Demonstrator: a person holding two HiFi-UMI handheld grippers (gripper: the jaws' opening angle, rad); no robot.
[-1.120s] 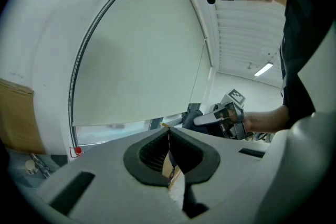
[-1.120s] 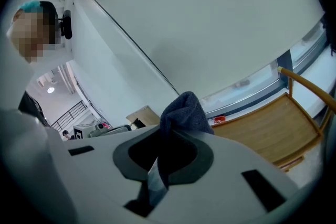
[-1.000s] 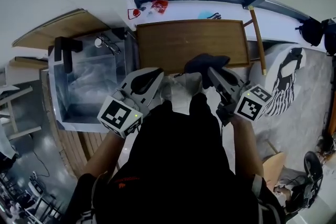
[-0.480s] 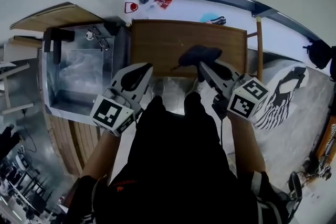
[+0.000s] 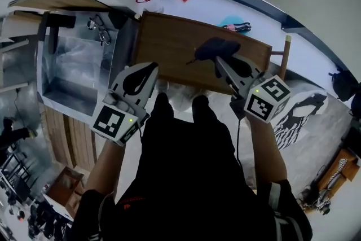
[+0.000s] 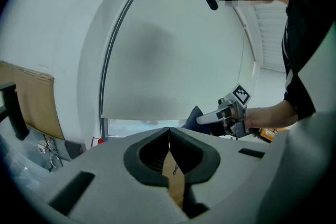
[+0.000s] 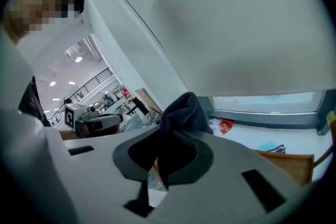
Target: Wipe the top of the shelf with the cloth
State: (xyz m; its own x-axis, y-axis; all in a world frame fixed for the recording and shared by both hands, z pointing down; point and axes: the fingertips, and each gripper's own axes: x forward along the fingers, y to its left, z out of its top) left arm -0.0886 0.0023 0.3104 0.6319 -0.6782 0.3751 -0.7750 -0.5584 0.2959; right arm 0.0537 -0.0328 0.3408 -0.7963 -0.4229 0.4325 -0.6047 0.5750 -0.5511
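Cloth [image 5: 217, 48], dark, bunched, is pinched in the fingers of the right gripper [image 5: 221, 62]; the right gripper view shows the fabric wedged between both pads and bulging out past the tips

- Change: a second ago the cloth hung at the near edge of the wooden shelf [image 5: 169, 42]. Now it sits over the top board, right of centre in the frame, further in from that edge. The reach forward has been made
- Contact: cannot tell from above whether the cloth presses on the wood or rides just over it. No wiped track shows on the board
- Left gripper [image 5: 149, 70]: fingers pressed together, holding nothing, held at the shelf's near left corner, well apart from the cloth. Its place against the board has changed little over the last second
- Steel basin [image 5: 67, 103] stands at the left of the frame beside the shelf, not involved

Reading: the approach looks finished and the wiping itself seems about to begin or just begun. Most of the board, to the left and behind the cloth, is likely yet to be covered
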